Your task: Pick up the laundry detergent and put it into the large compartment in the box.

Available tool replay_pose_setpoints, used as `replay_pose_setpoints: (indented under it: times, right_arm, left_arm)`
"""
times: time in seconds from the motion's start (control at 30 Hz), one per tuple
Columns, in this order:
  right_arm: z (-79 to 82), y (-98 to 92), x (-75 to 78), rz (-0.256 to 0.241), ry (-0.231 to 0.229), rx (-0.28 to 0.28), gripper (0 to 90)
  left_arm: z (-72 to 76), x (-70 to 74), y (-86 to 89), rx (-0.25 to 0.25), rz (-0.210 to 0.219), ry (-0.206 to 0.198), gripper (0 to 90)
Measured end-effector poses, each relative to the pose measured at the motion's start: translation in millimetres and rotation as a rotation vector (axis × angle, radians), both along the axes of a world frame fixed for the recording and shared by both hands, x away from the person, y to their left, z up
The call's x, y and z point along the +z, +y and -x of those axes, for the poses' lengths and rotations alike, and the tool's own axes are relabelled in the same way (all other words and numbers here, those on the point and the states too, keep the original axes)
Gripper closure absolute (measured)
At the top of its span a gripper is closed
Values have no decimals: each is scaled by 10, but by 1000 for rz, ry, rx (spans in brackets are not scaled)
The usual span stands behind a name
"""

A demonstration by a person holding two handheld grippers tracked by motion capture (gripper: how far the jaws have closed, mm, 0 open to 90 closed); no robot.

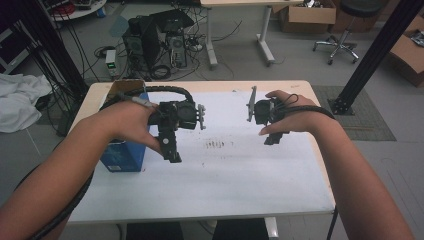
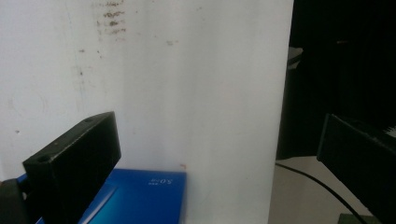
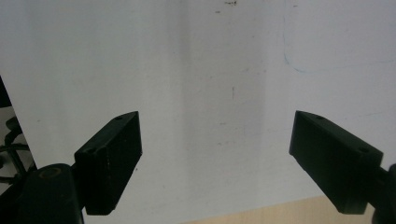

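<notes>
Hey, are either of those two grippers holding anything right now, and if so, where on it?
Nothing is held. The left gripper and the right gripper are both open over the white table sheet; the blue rectangular cardboard box stands ungripped beside the left one.

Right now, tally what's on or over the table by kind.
Blue box: 1
White sheet covering the table: 1
Handheld tools, jaws open: 2, left tool and right tool
Total: 4
</notes>
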State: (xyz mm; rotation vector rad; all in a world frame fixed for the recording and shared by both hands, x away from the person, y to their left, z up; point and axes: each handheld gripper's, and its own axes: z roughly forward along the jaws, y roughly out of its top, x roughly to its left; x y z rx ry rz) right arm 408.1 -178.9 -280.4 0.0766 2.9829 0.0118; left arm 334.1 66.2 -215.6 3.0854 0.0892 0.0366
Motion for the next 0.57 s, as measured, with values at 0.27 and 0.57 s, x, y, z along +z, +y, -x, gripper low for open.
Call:
replay_pose_setpoints:
  times: [0.27,0.57]
  right_arm:
    - [-12,13,-17,3,1,2,170]
    - [-30,14,-27,-1,2,5,170]
  left_arm:
    - [-28,-30,-10,-4,3,7,1]
    - [-50,-39,-16,0,5,12,1]
